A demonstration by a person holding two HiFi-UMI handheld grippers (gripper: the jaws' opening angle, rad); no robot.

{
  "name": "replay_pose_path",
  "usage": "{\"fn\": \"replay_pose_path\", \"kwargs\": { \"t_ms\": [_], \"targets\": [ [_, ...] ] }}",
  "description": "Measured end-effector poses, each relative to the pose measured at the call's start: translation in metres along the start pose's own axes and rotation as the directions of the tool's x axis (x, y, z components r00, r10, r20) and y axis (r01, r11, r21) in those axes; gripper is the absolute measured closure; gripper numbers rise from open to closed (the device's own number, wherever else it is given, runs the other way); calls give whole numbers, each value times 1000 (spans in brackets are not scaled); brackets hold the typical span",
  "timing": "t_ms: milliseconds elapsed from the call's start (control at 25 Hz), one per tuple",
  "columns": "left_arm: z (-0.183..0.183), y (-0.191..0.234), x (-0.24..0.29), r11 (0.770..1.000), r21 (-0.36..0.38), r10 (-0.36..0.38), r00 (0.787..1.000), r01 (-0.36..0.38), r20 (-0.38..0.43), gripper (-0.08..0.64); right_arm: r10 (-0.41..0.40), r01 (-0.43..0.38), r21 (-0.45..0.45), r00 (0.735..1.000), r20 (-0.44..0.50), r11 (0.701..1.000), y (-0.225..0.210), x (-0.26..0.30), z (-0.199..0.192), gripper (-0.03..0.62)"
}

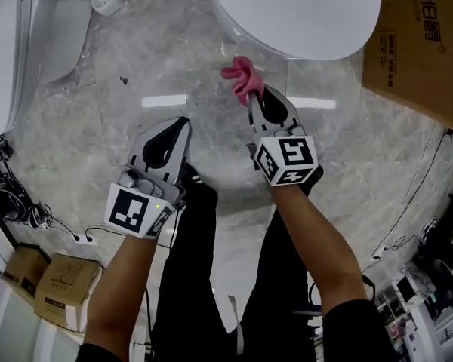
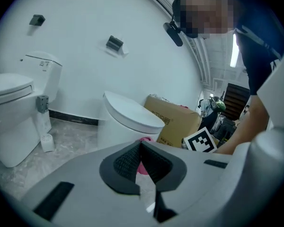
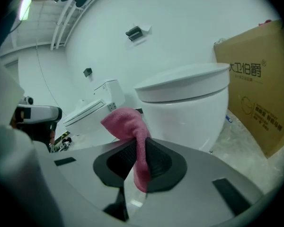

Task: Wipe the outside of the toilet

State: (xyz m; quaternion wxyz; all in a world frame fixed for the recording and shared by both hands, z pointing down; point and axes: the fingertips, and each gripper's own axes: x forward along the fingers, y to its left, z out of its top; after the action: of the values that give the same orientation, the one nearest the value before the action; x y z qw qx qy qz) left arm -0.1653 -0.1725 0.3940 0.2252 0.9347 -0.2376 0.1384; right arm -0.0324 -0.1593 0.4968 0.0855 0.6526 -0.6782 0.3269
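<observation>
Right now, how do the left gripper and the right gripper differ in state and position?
The right gripper is shut on a pink cloth, while the left gripper is shut with nothing between its fingers. The right gripper reaches closer to the toilet than the left gripper. Both point forward above the floor.

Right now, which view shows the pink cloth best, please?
The right gripper view: the pink cloth sits centred, clamped in the right gripper. The head view shows it small from above; the left gripper view, only a sliver.
</observation>
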Motion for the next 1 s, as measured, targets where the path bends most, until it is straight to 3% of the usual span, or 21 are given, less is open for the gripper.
{"fn": "replay_pose_path", "kwargs": {
  "t_ms": [120, 360, 560, 640, 760, 1000],
  "targets": [
    [-5, 21, -13, 1000, -9, 18, 1000, -18, 9, 546, -19, 18, 58, 1000, 21, 998, 19, 45, 4, 523],
    [-23, 40, -26, 999, -32, 18, 1000, -18, -4, 546, -143, 134, 154, 989, 49, 979, 16, 120, 21, 523],
    [-34, 34, -29, 999, -37, -4, 1000, 3, -27, 546, -240, 215, 330, 970, 36, 919, -2, 134, 18, 523],
    [-35, 30, -27, 999, -37, -14, 999, 13, -33, 546, -259, 230, 360, 965, 35, 904, -8, 131, 17, 523],
    [-36, 21, -25, 999, -40, -23, 999, 22, -42, 546, -250, 224, 349, 968, 30, 910, -12, 123, 14, 523],
    [-38, -12, -4, 999, -21, -46, 997, 45, -62, 546, -164, 157, 246, 986, 9, 957, -27, 93, 6, 523]
  ]
}}
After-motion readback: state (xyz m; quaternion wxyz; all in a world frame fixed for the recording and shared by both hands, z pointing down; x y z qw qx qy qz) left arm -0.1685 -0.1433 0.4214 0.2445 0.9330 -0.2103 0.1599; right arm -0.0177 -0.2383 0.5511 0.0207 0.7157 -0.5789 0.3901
